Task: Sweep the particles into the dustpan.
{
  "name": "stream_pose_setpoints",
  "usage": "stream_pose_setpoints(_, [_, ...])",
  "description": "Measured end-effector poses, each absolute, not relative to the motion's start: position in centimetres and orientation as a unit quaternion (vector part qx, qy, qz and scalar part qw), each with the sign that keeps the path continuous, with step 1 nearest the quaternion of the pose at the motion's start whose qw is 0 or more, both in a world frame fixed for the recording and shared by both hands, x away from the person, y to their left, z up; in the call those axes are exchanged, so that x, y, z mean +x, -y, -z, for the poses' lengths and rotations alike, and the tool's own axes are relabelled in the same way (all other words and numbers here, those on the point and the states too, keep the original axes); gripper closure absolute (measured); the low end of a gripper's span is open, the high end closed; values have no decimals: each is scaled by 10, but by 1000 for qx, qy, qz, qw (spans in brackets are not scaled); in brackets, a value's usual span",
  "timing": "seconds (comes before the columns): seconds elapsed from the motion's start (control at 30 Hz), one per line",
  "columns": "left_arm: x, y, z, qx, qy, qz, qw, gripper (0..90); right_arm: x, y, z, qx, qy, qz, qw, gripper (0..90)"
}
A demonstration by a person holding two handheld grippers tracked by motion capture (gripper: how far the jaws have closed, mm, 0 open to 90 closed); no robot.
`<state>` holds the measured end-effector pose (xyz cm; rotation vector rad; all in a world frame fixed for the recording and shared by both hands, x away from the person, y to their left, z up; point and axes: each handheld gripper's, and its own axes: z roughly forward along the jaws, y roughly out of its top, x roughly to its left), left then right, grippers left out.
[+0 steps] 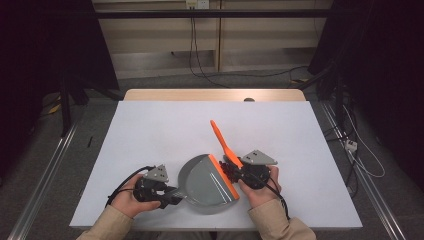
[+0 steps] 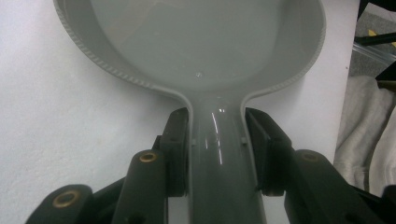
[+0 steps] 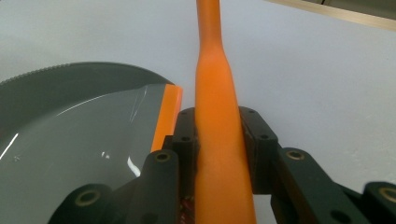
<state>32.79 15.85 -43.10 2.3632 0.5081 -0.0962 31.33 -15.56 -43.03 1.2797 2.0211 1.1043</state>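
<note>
Near the table's front edge lay the grey dustpan (image 1: 206, 185), its handle clamped between the left gripper's (image 1: 172, 196) jaws. Touching its orange lip (image 1: 224, 177) was the orange brush (image 1: 225, 145), whose handle the right gripper (image 1: 231, 171) gripped tight, the free end slanting up and away. Any pull on the handle risked dragging the dustpan off the front edge, just beside the person's sleeves (image 1: 280, 226). A careless swing of the brush could knock the lip askew. Ahead and to both sides, the white table (image 1: 150, 125) offered ample bare room.
</note>
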Motion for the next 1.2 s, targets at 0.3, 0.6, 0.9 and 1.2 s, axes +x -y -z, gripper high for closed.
stream_pose_setpoints(0.3, [328,-158,430,916,-200,32,347,626,312,147,431,471,-739,-411,249,707])
stream_pose_setpoints(0.6, [328,-158,430,915,-202,33,348,626,310,136,432,476,-732,-422,245,705])
stream_pose_setpoints(0.9, [329,-159,431,914,-198,40,352,627,308,126,433,470,-732,-428,245,705])
stream_pose_setpoints(1.2, [329,-160,431,914,-198,37,352,627,305,109,424,450,-734,-460,215,710])
